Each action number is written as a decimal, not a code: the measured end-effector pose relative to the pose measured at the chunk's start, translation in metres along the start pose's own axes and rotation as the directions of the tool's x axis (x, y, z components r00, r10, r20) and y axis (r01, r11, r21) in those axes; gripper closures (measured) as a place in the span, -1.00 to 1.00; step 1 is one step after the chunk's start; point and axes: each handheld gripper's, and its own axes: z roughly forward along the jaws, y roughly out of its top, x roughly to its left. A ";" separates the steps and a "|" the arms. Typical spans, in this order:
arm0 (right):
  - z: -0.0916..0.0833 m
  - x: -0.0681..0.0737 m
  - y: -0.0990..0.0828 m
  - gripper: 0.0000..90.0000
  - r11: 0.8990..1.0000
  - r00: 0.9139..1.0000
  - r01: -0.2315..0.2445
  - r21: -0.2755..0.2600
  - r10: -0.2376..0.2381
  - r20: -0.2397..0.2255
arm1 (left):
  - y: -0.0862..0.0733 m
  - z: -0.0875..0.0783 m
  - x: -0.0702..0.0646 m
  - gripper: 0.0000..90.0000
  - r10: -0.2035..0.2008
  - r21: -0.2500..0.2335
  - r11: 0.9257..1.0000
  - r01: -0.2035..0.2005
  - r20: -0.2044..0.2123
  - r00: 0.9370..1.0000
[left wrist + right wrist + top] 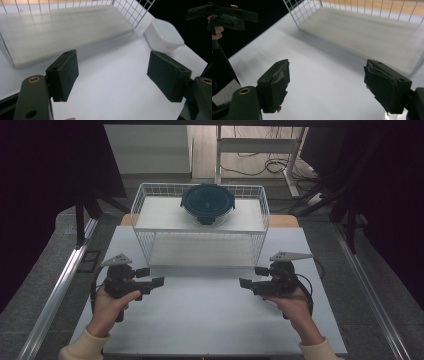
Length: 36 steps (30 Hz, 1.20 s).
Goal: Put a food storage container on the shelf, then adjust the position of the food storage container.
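Observation:
My left gripper (150,276) hovers low over the white tabletop (210,320) at front left, pointing right, jaws open and empty (111,70). Facing it from the front right, my right gripper (253,276) also stands open with nothing between its pads (327,75). Behind both stands a white wire rack (200,227) with two shelves. A round dark blue lidded container (207,202) sits on the rack's top shelf. In the left gripper view a white square lidded container (163,35) rests on the table beside the rack's corner.
The rack's lower shelf (62,27) is bare. Metal rails (55,295) run along both sides of the table. Dark curtains flank the scene, and a desk frame with cables (265,150) stands beyond the rack. The other gripper (234,16) shows far off in the right gripper view.

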 end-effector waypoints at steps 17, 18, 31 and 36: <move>0.022 -0.010 -0.042 -0.64 0.992 0.999 -0.034 0.122 0.029 0.043 | -0.032 0.017 0.001 -0.44 0.001 0.062 0.998 0.003 -0.061 0.998; 0.023 -0.010 -0.042 -0.65 0.991 0.998 -0.033 0.128 0.027 0.051 | -0.033 0.016 0.001 -0.44 0.003 0.061 0.998 0.001 -0.067 0.998; 0.003 -0.015 -0.034 -0.54 0.996 0.997 0.019 0.092 -0.026 0.079 | -0.037 0.020 0.006 -0.43 0.004 0.084 0.996 0.003 -0.075 0.997; -0.021 -0.029 -0.030 -0.36 0.999 0.996 0.016 0.052 -0.021 0.086 | -0.035 0.022 0.009 -0.44 -0.010 0.082 0.996 0.015 -0.064 0.998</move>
